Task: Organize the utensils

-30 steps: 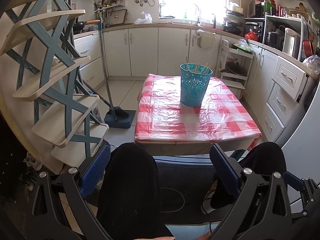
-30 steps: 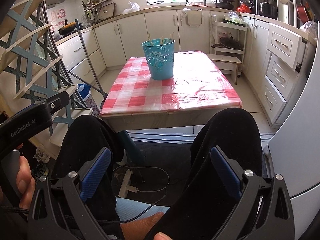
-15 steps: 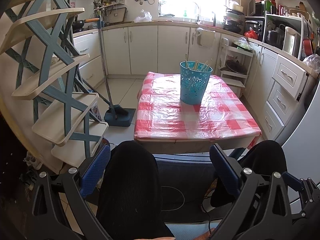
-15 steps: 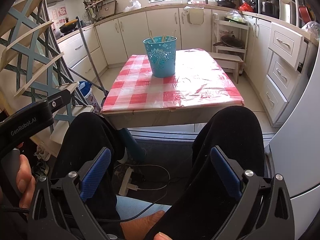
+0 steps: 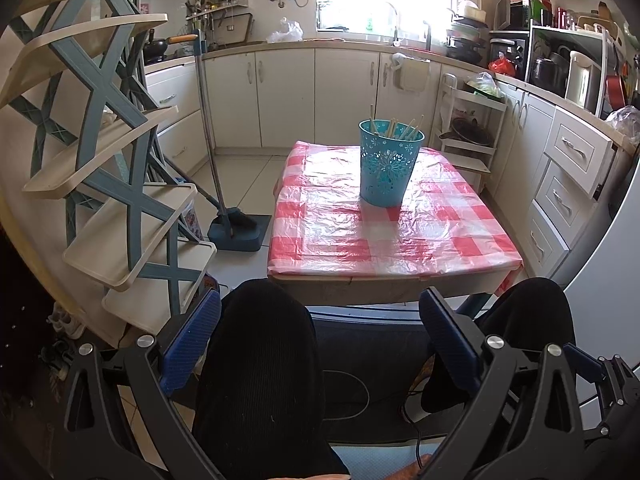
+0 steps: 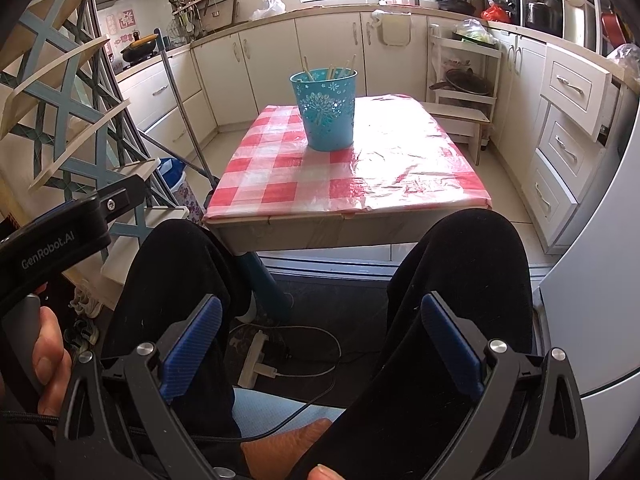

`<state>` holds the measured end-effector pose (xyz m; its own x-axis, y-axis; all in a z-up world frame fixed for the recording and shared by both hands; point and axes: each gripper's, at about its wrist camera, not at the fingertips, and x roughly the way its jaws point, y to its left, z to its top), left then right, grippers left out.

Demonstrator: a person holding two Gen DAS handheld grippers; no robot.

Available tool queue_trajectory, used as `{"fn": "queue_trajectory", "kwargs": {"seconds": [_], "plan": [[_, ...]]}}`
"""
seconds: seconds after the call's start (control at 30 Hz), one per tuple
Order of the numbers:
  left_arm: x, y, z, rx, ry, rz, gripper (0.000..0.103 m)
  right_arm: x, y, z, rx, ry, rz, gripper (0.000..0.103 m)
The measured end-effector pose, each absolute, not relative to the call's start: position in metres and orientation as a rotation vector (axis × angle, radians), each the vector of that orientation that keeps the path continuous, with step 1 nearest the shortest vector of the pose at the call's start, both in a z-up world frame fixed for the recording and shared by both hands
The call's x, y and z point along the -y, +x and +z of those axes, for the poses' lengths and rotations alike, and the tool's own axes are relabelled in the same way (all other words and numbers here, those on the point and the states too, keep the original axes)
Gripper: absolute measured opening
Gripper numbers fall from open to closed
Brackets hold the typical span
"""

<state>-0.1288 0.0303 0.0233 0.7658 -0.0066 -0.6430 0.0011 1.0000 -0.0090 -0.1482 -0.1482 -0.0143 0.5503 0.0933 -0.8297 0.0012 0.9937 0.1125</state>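
Several thin sticks (image 5: 408, 130), likely chopsticks, stand in the teal bucket (image 5: 387, 168) at the table's (image 5: 400, 236) far middle. We hold the left gripper (image 5: 320, 332) and right gripper (image 6: 318, 340) spread wide, empty, low over our knees. We judge them light, stiff and slippery; pinch near the exposed tops.
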Motion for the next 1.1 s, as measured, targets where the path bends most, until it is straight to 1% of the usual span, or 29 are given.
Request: {"fn": "queue_trajectory", "kwargs": {"seconds": [1.1], "plan": [[-0.032, -0.1275, 0.0237, -0.701, -0.008, -0.002, 0.095, 0.1463, -0.1482, -0.0184, -0.997, 0.104, 0.063, 0.096]]}}
